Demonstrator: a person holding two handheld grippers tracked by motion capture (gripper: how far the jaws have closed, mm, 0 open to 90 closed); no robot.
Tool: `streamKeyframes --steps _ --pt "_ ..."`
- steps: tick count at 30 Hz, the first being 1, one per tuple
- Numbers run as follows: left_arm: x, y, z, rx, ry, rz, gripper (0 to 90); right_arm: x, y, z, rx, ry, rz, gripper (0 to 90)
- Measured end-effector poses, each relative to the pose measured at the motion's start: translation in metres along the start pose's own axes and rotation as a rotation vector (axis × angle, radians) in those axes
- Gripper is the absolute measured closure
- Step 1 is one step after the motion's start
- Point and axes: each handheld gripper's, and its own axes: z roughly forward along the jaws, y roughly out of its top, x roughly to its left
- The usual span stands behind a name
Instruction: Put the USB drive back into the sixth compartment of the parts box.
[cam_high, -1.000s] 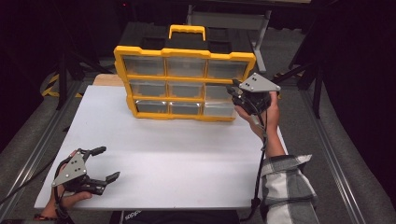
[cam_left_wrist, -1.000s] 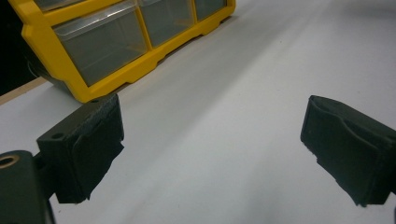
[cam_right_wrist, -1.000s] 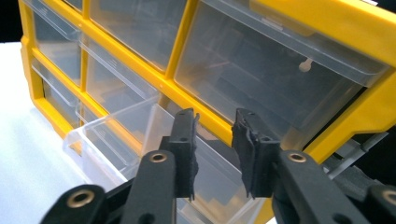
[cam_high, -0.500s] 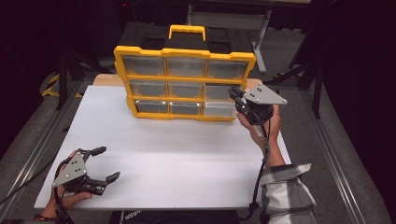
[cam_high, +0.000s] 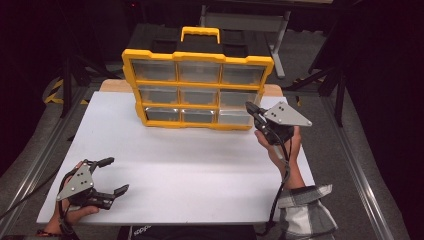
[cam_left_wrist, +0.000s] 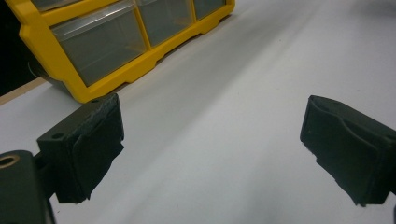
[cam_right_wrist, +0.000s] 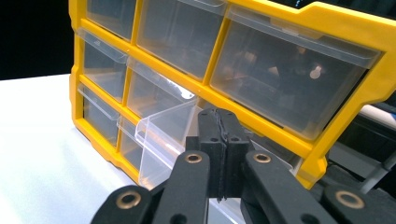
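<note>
A yellow organiser cabinet with clear plastic drawers stands at the back of the white table. One clear drawer in its right column, below the top row, sticks out partway. My right gripper is at that drawer's front, and in the right gripper view the jaws of this gripper are pressed together on the drawer's edge. My left gripper rests near the table's front left corner. It stands wide open with nothing between its pads.
The cabinet has a yellow carry handle on top, and its other drawers are pushed in. A dark stand is behind the table. Metal rails run along both sides of the table.
My right gripper has drawn back from the cabinet towards the person, and the clear drawer has come out with it. The left gripper has stayed put.
</note>
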Motion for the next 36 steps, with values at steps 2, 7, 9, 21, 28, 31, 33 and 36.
streamKeyframes --steps 2,7,9,21,28,31,33,36 --pt "0.000 0.000 0.000 -0.001 -0.001 -0.001 7.0 0.006 -0.004 -0.003 -0.013 -0.001 -0.008 89.0" --pt "0.000 0.000 0.000 0.000 -0.001 0.000 6.9 0.013 -0.009 -0.007 -0.034 0.009 0.009 88.0" --pt "0.000 0.000 0.000 0.003 -0.002 0.001 6.9 0.017 -0.011 -0.007 -0.033 0.016 0.005 87.9" --pt "-0.001 0.000 0.000 0.003 -0.002 0.007 6.8 0.032 -0.021 -0.014 -0.044 0.040 -0.022 85.8" --pt "-0.002 -0.001 0.001 0.004 -0.005 0.009 6.8 0.040 -0.029 -0.017 -0.040 0.054 -0.033 83.9" --pt "-0.002 -0.001 0.001 0.006 -0.007 0.007 6.8 0.042 -0.032 -0.018 -0.037 0.062 -0.039 82.1" --pt "-0.002 -0.001 0.001 0.005 -0.010 0.008 6.8 0.043 -0.035 -0.019 -0.039 0.063 -0.036 80.2" --pt "-0.002 -0.001 0.001 0.011 -0.011 0.010 6.8 0.045 -0.041 -0.020 -0.034 0.069 -0.024 76.4"
